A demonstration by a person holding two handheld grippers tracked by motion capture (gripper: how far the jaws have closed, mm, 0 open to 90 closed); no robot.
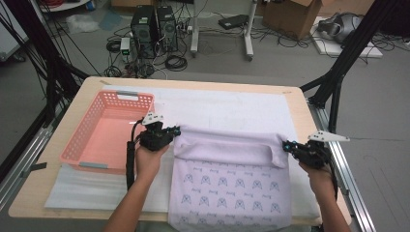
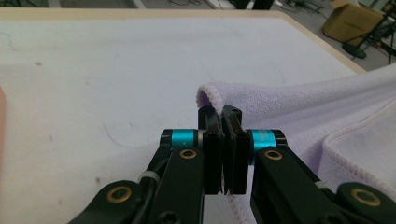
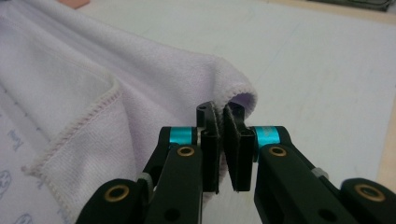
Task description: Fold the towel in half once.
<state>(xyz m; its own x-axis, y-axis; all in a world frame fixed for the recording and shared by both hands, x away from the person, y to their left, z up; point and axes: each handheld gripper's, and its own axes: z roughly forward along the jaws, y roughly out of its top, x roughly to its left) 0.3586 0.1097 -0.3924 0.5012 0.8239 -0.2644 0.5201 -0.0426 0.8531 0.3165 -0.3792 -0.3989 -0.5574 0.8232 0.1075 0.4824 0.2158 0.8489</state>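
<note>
A pale lilac towel [image 1: 232, 181] with a small printed pattern lies on the white mat, its far edge lifted and folding back toward the person. My left gripper [image 1: 177, 131] is shut on the towel's far left corner [image 2: 208, 93], which pokes up between the pads. My right gripper [image 1: 286, 145] is shut on the far right corner [image 3: 240, 95], the hem curling over its pads. Both corners hang a little above the mat, and the lifted edge sags between them. The towel's near end drapes over the table's front edge.
A pink plastic basket [image 1: 80, 147] sits on the table at the left, close to my left hand. A white mat [image 1: 227, 104] covers most of the wooden table [image 1: 295, 92]. Black frame posts stand at both sides; computers and cables lie on the floor beyond.
</note>
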